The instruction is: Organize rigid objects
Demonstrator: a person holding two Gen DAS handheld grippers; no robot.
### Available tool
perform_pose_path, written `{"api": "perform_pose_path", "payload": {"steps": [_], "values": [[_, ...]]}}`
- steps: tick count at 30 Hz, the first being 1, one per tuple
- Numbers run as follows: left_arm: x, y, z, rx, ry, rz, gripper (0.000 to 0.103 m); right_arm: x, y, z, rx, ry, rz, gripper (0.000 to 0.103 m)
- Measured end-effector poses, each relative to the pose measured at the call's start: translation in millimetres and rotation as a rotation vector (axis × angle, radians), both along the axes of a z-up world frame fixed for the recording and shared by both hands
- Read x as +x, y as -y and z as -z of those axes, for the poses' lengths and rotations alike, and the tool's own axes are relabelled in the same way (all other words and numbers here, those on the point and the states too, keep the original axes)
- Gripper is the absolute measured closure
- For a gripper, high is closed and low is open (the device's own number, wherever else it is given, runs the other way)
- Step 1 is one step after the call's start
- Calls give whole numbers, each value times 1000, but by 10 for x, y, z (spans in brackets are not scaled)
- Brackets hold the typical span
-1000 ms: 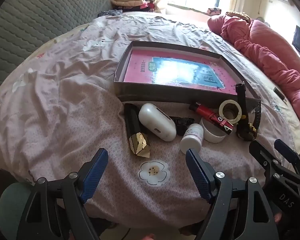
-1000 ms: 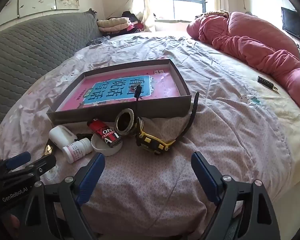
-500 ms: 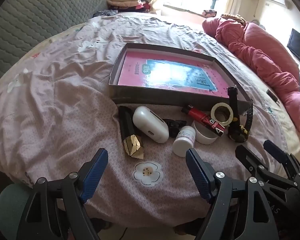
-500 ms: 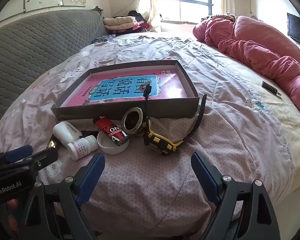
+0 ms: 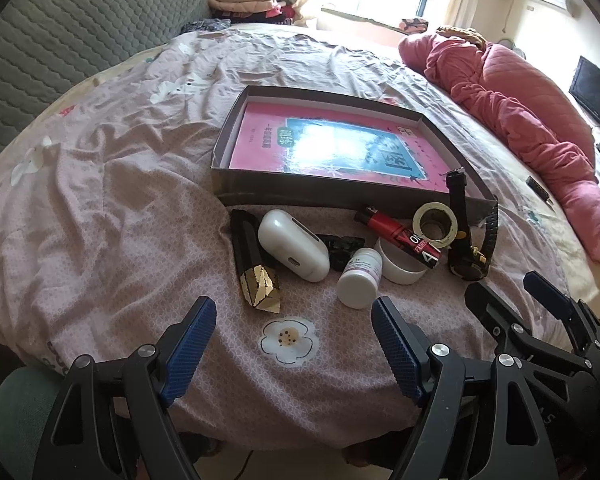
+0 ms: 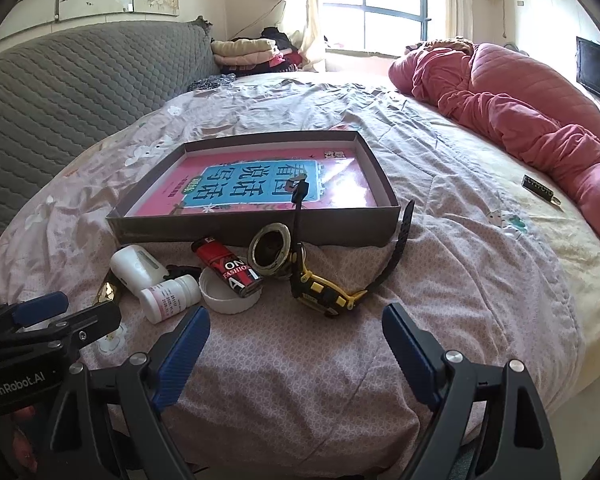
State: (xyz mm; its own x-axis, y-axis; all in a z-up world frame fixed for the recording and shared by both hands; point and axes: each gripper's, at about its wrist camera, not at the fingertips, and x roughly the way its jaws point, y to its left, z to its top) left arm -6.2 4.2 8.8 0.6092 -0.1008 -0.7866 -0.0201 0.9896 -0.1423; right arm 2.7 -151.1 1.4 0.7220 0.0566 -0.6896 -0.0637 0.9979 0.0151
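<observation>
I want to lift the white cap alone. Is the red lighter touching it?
Touching. In the right wrist view the red lighter lies across the rim of the white cap, its lower end resting inside it; the left wrist view shows the same overlap.

Ahead of the left gripper, blue ribbed pads on black arms: mauve bedsheet with fine lattice print and white flower motifs. Just past its tips, black tube with faceted gold end; white case; white bottle with pink label. Beyond those, grey-brown box, pink book with blue panel inside. Ahead of the right gripper, same blue/black: black-and-yellow watch, red lighter with black-and-white lettering, white lid, cream tape roll. Far right of it: pink quilted duvet. Far left: grey quilted headboard.
</observation>
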Motion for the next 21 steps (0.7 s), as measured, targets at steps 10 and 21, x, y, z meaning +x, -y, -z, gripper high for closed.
{"api": "perform_pose_path", "payload": {"steps": [10, 21], "values": [[5, 3, 11, -1, -7, 6, 22, -8, 11, -13, -7, 6, 6, 16], [12, -3, 15, 0, -7, 7, 22, 4, 58, -19, 7, 2, 22, 16]]}}
